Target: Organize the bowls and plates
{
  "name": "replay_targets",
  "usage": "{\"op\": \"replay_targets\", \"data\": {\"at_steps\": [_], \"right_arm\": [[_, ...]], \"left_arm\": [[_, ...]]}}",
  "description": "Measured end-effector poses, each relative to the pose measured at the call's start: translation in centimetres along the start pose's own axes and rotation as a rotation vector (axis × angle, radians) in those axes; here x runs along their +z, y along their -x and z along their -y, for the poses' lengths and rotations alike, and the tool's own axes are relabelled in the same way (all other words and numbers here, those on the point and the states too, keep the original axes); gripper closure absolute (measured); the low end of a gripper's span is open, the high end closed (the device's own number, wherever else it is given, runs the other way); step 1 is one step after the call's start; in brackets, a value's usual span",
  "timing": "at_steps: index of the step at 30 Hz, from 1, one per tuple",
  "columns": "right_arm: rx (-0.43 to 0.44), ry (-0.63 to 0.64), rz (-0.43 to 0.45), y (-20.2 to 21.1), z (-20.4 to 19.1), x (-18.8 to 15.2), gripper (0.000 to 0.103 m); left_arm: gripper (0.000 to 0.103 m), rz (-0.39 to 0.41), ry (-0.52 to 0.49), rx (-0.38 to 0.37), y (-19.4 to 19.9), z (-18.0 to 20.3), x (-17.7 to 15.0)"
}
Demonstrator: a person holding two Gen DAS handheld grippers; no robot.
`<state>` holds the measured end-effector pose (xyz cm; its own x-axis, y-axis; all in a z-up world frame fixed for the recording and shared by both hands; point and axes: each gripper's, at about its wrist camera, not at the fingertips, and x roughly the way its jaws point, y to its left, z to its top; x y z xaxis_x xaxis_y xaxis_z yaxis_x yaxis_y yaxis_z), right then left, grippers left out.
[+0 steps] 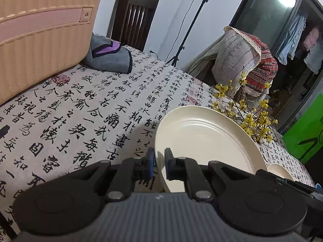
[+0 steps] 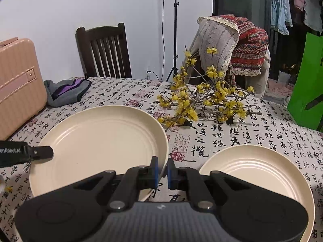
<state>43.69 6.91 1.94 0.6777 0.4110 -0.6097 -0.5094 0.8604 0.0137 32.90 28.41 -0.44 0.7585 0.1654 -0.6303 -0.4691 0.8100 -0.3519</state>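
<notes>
Right wrist view shows the right gripper (image 2: 162, 169) pinching the near right rim of the large cream plate (image 2: 97, 141), and the left gripper (image 2: 43, 152) holds its left rim. Left wrist view shows the left gripper (image 1: 159, 161) clamped on that plate (image 1: 203, 139). A smaller cream plate (image 2: 260, 173) lies just right on the worktop (image 2: 262, 125), near the yellow flower branch (image 2: 206, 100).
</notes>
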Motion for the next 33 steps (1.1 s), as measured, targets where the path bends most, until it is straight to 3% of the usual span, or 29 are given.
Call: {"op": "replay_targets", "data": {"at_steps": [9, 33], "right_arm": [[-0.002, -0.019, 0.021, 1.5, -0.1, 0.1, 0.095], [0.016, -0.022, 0.057, 6.1, -1.4, -1.1, 0.094]], "left_arm": [[0.092, 0.028, -0.032, 0.037, 1.3, 1.2, -0.3], [0.092, 0.071, -0.043, 0.035, 6.6, 0.8, -1.0]]}}
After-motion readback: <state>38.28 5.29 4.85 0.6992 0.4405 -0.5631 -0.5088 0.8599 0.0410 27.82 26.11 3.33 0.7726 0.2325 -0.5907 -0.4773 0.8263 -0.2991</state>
